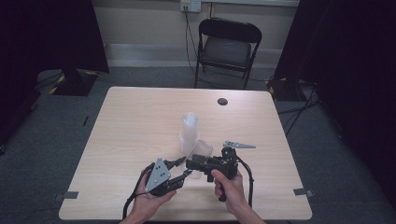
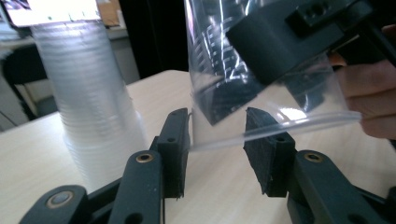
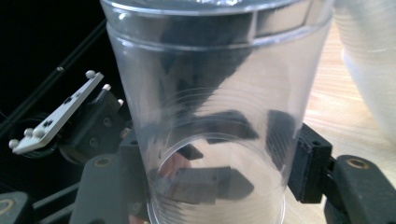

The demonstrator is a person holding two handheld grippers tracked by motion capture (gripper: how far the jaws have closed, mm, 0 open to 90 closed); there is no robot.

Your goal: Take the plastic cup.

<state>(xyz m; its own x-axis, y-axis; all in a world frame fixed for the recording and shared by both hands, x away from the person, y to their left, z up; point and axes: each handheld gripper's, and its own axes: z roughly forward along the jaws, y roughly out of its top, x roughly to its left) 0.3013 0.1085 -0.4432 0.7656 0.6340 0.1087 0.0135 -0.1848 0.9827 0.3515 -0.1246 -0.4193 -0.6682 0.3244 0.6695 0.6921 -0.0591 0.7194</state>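
A single clear plastic cup (image 3: 210,116) sits tilted between the jaws of my right gripper (image 3: 215,172), which is shut on it. In the high view the cup (image 1: 202,150) hangs just above the table in front of a tall stack of clear cups (image 1: 189,130). My left gripper (image 2: 217,126) is open. The cup (image 2: 261,74) reaches down between its two pads (image 2: 175,140), close to the left one. In the high view the left gripper (image 1: 184,168) points up and right at the cup, and the right gripper (image 1: 194,164) points left.
The stack of cups (image 2: 88,93) stands just left of the left gripper's jaws. The wooden table (image 1: 140,116) has a dark round hole (image 1: 222,101) near its far edge. A black folding chair (image 1: 226,46) stands beyond the table.
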